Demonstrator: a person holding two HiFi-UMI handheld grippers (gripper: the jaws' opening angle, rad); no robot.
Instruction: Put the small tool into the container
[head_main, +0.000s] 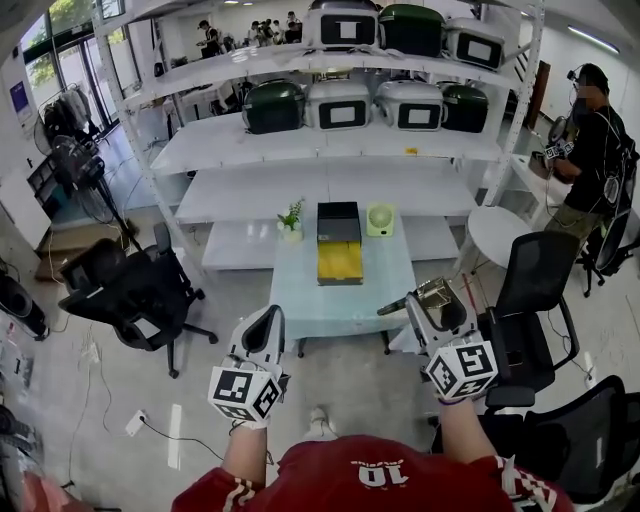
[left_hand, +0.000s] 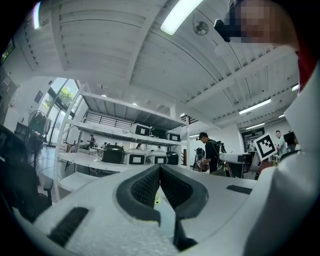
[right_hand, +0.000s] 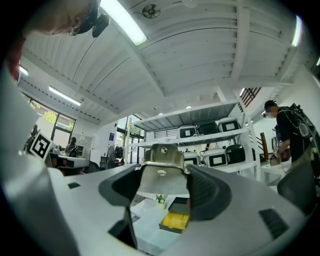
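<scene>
White metal shelving (head_main: 300, 190) fills the far side of the room, four tiers of it showing. Seven boxy, round-cornered appliances (head_main: 339, 103) stand on the upper two tiers, three above and four below (four white, three dark green).

Ahead of both grippers, between them and the shelving, stands one small table (head_main: 300, 300) with a pale, smooth top. Three things sit on its far end. The first is a rectangular black container (head_main: 339, 243), its open near half showing a yellow inside. The second is a little potted plant (head_main: 291, 218) just to the container's left, and the third is a pale green fan (head_main: 380, 219) just to its right.

The left gripper (head_main: 270, 315) hangs short of the table's near left corner. Its two dark, ribbed pads (left_hand: 148, 186) are pressed together at the tips with nothing between them.

The right gripper (head_main: 425, 300) is raised near the table's right edge, well short of the container. Its jaws are clamped on the small tool (head_main: 433, 292), one on each side. The tool is a single piece of bright bent sheet metal (right_hand: 162, 170), flat and roughly square between the pads. Its folded top stands proud of the fingertips, and two small holes show in its face. Seen along these jaws, the container (right_hand: 176, 221) lies below and beyond the tool, with the plant (right_hand: 161, 200) beside it.

Black swivel chairs ring the spot: one (head_main: 120, 285) out to the left of the left gripper and two (head_main: 530, 300) off to the right of the right gripper. A person in black (head_main: 590, 150) stands further right, by the shelving.
</scene>
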